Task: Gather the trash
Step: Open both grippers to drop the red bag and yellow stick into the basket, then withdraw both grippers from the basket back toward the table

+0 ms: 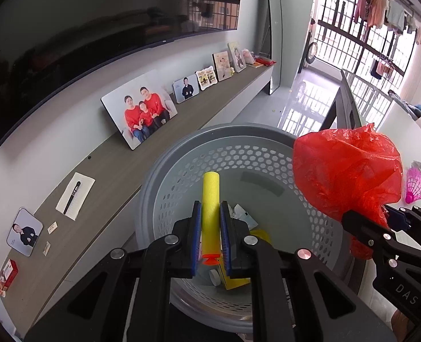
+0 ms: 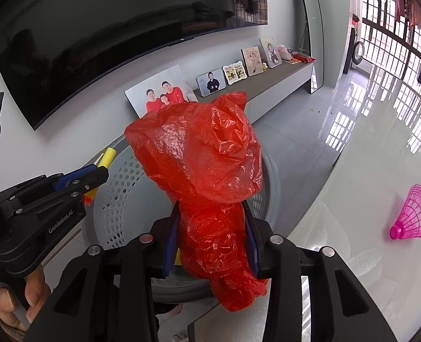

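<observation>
Above the round grey perforated plastic basket [image 1: 159, 188], the left gripper [image 1: 210, 228] has its blue-padded jaws closed on a yellow foam dart with an orange suction tip [image 1: 210, 199], held upright over the basket's opening. Just to its right, the right gripper [image 2: 210, 245] clamps a crumpled red plastic bag [image 2: 204, 165] between its jaws; the bag bulges above the fingers, hangs below them, and sits over the basket's rim.

Beside the basket, a pink plastic shuttlecock [image 2: 415, 213] lies on its side on the glossy white table [image 2: 367, 199], well apart from both grippers. The red bag blocks most of the basket in the right wrist view.

Only the left wrist view looks down into the basket, where a yellow box [image 1: 233, 279], white scraps of paper [image 1: 241, 213] and a small white cap lie at the bottom. Only the right wrist view shows the person's hand [image 2: 19, 302] wrapped round the left gripper's handle.

Behind the basket runs a long grey-brown low cabinet [image 1: 110, 176] carrying a row of framed family photos [image 1: 142, 108], a black pen on white paper [image 1: 73, 193] and a small red box [image 1: 8, 273]. A large dark television [image 1: 82, 37] hangs on the pale wall above. Grey floor tiles reflect the barred windows [image 2: 395, 42], with laundry hanging outside.
</observation>
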{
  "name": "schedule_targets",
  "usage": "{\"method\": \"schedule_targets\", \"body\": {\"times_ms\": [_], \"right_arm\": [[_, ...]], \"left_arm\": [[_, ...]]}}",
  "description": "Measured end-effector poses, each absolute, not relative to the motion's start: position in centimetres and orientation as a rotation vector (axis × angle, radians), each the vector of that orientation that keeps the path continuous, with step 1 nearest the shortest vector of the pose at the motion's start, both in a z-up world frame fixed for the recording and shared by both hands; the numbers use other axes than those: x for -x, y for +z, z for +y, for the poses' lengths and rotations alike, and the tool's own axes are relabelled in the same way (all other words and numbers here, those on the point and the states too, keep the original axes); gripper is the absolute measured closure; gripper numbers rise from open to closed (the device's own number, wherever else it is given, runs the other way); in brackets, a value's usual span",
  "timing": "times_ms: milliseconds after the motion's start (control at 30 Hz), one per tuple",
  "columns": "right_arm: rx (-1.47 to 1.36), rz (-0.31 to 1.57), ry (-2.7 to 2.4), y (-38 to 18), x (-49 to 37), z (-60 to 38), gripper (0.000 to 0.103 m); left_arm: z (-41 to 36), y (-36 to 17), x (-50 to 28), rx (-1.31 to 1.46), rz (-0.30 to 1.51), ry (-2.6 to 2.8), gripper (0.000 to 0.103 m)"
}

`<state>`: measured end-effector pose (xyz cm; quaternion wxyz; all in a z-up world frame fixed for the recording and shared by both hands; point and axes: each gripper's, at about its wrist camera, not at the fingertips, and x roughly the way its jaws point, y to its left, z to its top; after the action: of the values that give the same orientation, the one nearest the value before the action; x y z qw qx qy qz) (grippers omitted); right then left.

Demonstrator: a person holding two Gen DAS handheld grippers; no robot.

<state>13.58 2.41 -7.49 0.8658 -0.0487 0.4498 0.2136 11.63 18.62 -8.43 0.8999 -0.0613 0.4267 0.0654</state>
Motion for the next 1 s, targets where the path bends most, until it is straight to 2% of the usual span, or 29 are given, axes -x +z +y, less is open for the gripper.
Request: {"method": "schedule_targets", "body": {"times_ms": [200,333,400,467,500,533,567,1000], "right_arm": [[0.097,0.956,0.448,-7.9,-14.2,2.6,0.064],[0.1,0.939,0.445,-7.5,-13.7,2.3,0.053],[0.103,0.926,0.443,-7.4,-13.4,2.3,0.048],[0.104,0.91,0.439,-7.2,-13.2,2.2,0.043],[0.103,0.906,0.439,-7.1,-13.2,2.2,0.043],[0.102,0.904,0.438,-7.1,-13.1,2.1,0.043],[0.099,0.902,0.436,-7.0,-13.1,2.0,0.043],[0.088,0.908,0.434,-6.8,-12.6,1.6,0.043]], "left_arm": [[18.8,-8.7,-11.7,0.137,0.899,0.137,0.09],[18.8,-8.5,-11.7,0.132,0.893,0.143,0.088],[18.9,-8.4,-11.7,0.136,0.89,0.143,0.082],[19.0,-8.3,-11.7,0.133,0.887,0.152,0.065],[19.0,-8.3,-11.6,0.133,0.883,0.157,0.059],[19.1,-8.2,-11.5,0.133,0.875,0.163,0.047],[19.2,-8.0,-11.4,0.132,0.869,0.167,0.041],[19.4,-7.8,-10.9,0.132,0.871,0.189,0.033]]}}
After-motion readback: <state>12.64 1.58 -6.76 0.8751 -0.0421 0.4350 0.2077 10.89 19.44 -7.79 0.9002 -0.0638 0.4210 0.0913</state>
